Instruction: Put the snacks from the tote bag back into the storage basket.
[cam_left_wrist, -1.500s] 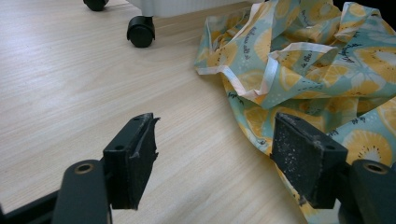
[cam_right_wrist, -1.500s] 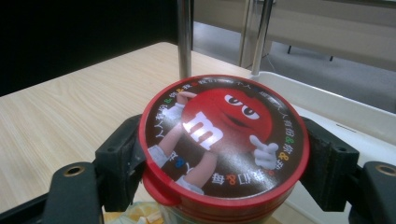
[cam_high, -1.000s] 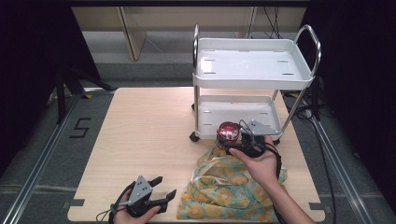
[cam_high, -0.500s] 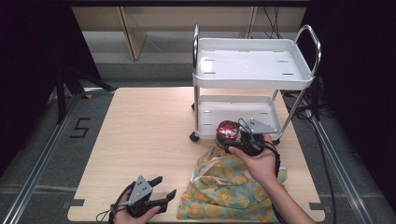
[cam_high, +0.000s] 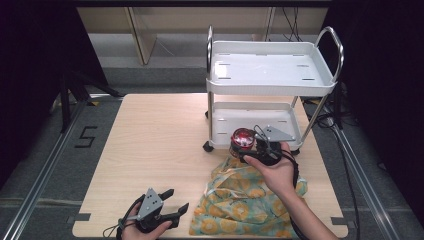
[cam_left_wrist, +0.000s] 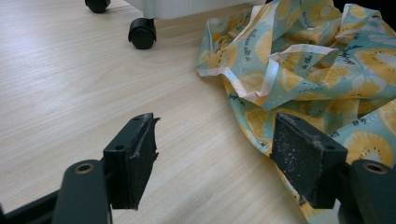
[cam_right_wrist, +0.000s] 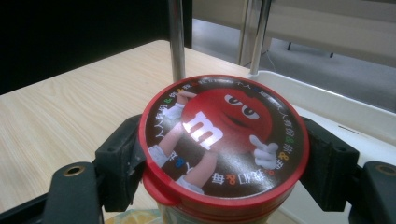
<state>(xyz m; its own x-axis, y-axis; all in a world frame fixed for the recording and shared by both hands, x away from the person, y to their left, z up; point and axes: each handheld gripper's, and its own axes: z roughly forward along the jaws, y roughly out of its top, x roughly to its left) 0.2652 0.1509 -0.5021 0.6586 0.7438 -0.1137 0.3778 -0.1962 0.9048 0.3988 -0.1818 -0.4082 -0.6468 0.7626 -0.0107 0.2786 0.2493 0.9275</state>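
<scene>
My right gripper (cam_high: 245, 146) is shut on a round candy tub with a red lid (cam_high: 243, 138) (cam_right_wrist: 224, 140), its two jaws pressing the tub's sides just under the lid. It holds the tub in the air at the front edge of the white cart's lower shelf (cam_high: 250, 119), above a yellow-and-teal fruit-print cloth bag (cam_high: 240, 200) (cam_left_wrist: 317, 79) crumpled on the table. My left gripper (cam_high: 172, 204) (cam_left_wrist: 215, 163) rests low near the table's front edge, open with nothing between its jaws, its right jaw beside the bag's edge.
A white two-shelf cart (cam_high: 270, 75) on black casters (cam_left_wrist: 141, 32) stands at the table's back right, with chrome posts (cam_right_wrist: 176, 37) and handles. The left half of the wooden table (cam_high: 150, 135) is bare. Dark floor and rails surround the table.
My right gripper has carried the tub slightly forward and up toward the cart's lower shelf. The left gripper has not moved.
</scene>
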